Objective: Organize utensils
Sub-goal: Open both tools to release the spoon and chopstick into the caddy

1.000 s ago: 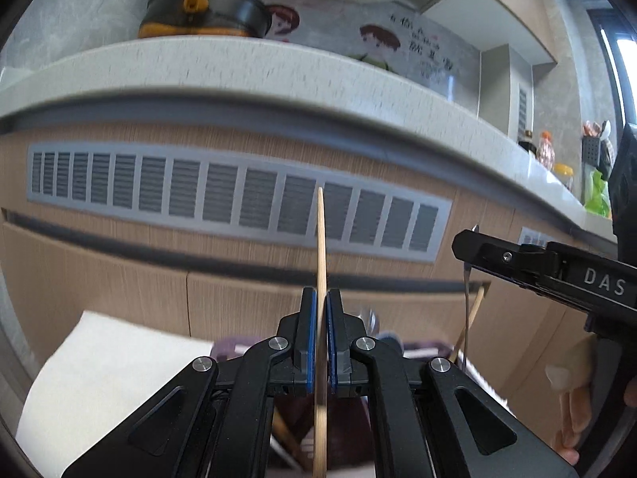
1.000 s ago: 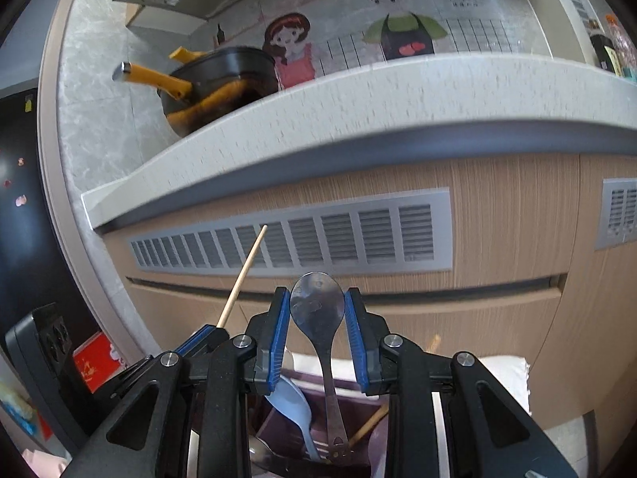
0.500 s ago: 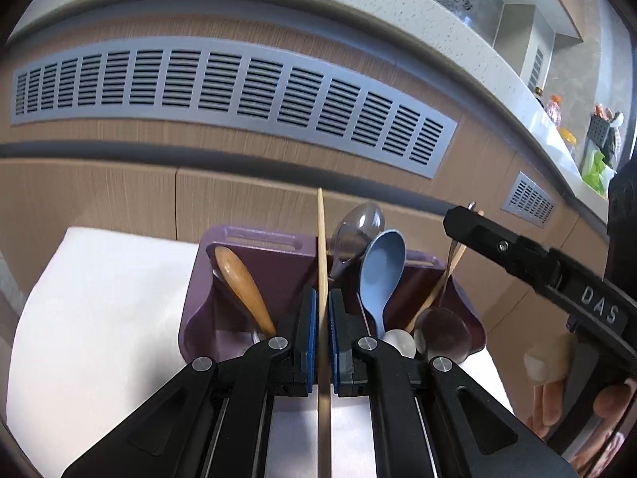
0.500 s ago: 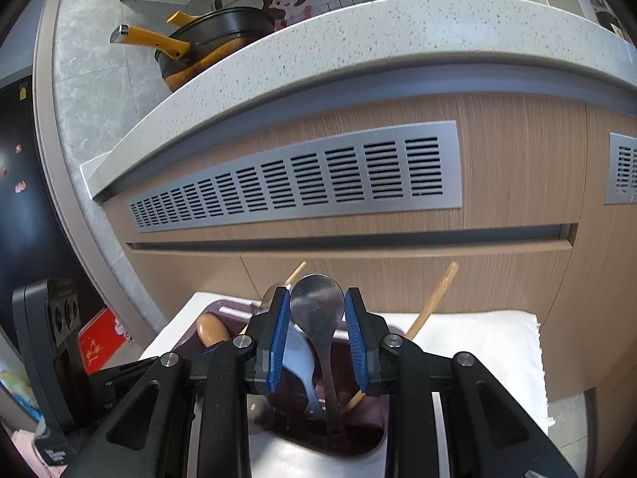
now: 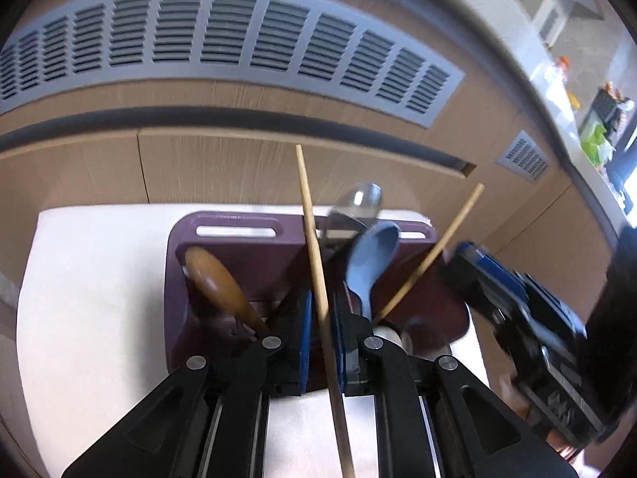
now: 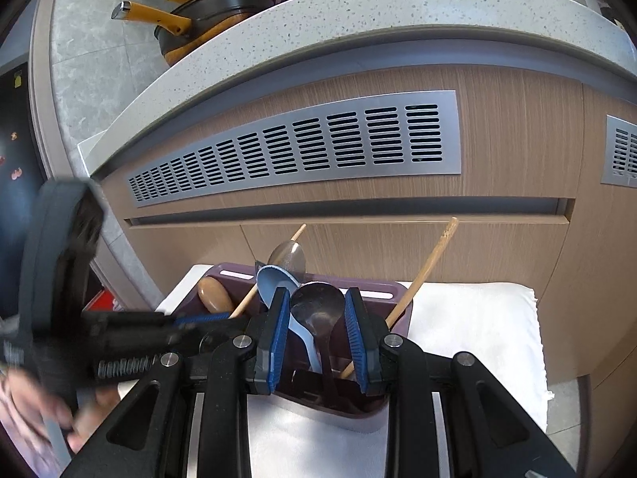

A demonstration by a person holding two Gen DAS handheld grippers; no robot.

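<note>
A purple utensil holder [image 5: 239, 257] [image 6: 394, 292] stands on a white cloth [image 5: 99, 279] [image 6: 477, 318]. It holds a wooden spoon [image 5: 217, 281], a blue spoon [image 5: 372, 263], a metal spoon [image 5: 358, 203] and a chopstick [image 5: 432, 255]. My left gripper [image 5: 320, 328] has its jaws slightly apart around a wooden chopstick [image 5: 312, 239] above the holder. My right gripper [image 6: 317, 318] is open around a dark metal spoon [image 6: 318, 310] that stands in the holder.
Wooden cabinet fronts with grey vent grilles [image 6: 318, 147] [image 5: 223, 36] rise behind the holder. A speckled counter [image 6: 358, 12] above carries a black pan [image 6: 215, 12] with a yellow handle. The right gripper's body [image 5: 537, 334] is beside the holder.
Both grippers came down to the holder. The right jaws opened and the dark metal spoon now stands in the holder. The left jaws loosened around the chopstick.
</note>
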